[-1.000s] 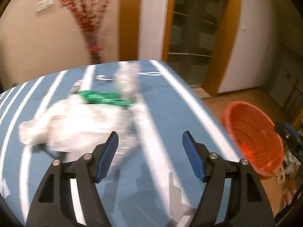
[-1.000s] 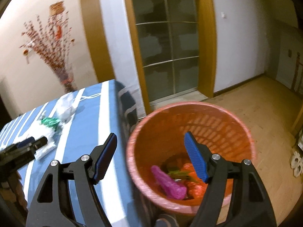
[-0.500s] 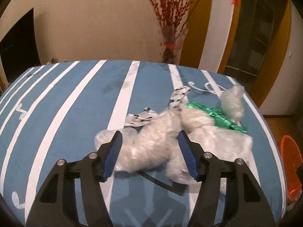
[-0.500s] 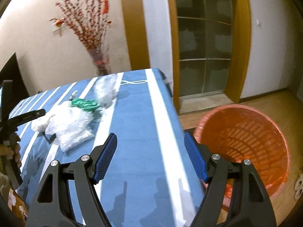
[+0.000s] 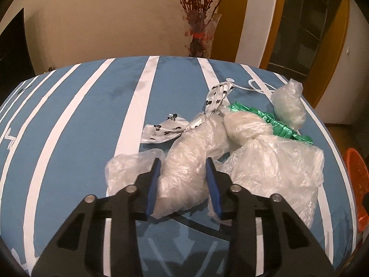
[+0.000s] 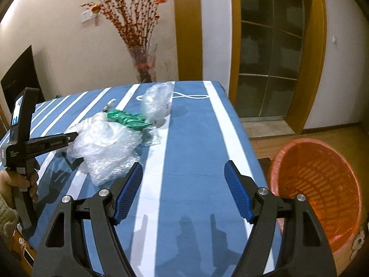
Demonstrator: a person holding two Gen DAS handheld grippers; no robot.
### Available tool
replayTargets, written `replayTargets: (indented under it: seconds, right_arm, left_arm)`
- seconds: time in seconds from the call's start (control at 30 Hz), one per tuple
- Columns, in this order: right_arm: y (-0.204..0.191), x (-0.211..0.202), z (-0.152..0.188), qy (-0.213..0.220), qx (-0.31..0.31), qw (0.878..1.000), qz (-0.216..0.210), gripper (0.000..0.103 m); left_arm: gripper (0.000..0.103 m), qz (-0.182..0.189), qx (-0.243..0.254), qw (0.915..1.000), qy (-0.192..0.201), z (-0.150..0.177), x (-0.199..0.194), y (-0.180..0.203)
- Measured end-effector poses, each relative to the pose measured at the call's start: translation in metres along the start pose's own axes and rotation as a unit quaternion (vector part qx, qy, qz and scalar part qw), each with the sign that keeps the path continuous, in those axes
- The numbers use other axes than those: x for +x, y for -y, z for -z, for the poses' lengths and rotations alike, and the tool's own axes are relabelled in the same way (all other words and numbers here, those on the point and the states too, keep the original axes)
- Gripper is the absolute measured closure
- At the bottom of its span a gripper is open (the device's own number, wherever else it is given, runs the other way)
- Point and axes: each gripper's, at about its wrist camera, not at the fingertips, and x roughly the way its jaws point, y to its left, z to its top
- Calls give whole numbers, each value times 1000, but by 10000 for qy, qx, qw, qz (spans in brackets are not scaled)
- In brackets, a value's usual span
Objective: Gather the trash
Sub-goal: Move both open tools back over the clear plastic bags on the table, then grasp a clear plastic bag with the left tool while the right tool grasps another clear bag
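Left gripper (image 5: 182,185) has its jaws squeezed on a plastic bag (image 5: 184,161) on the bench (image 5: 80,115); right gripper (image 6: 183,190) hangs wide apart near the bin (image 6: 318,184). Slippery film might slide out mid-carry, or drag neighbouring bags along.

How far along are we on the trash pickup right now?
Done: nothing that these views confirm; the orange basket's contents are hidden. In hand: the left gripper is closing around a clear plastic bag on the table. Left: the bubble wrap, green wrapper, spotted wrapper and far clear bag. The right gripper is open, empty.
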Motion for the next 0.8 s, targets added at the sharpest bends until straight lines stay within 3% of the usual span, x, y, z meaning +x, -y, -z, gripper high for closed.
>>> replayTargets:
  seconds: [0.1, 0.3, 0.5, 0.8]
  right_arm:
    - [-10, 3, -2, -16, -87, 9999, -57, 31]
    - [-28, 10, -11, 8, -242, 9994, -230, 31]
    - [-54, 25, -24, -15, -333, 9976, -611, 31]
    - [-112, 66, -49, -143, -684, 9916, -1090, 42]
  left_arm:
    - [75, -8, -28, 10000, 92, 1, -5, -3]
    - [76, -167, -115, 9987, 477, 5, -34, -18]
    - [76, -545, -514, 9925, 962, 5, -71, -54]
    - [75, -894, -1006, 9849, 1090, 1, -78, -100]
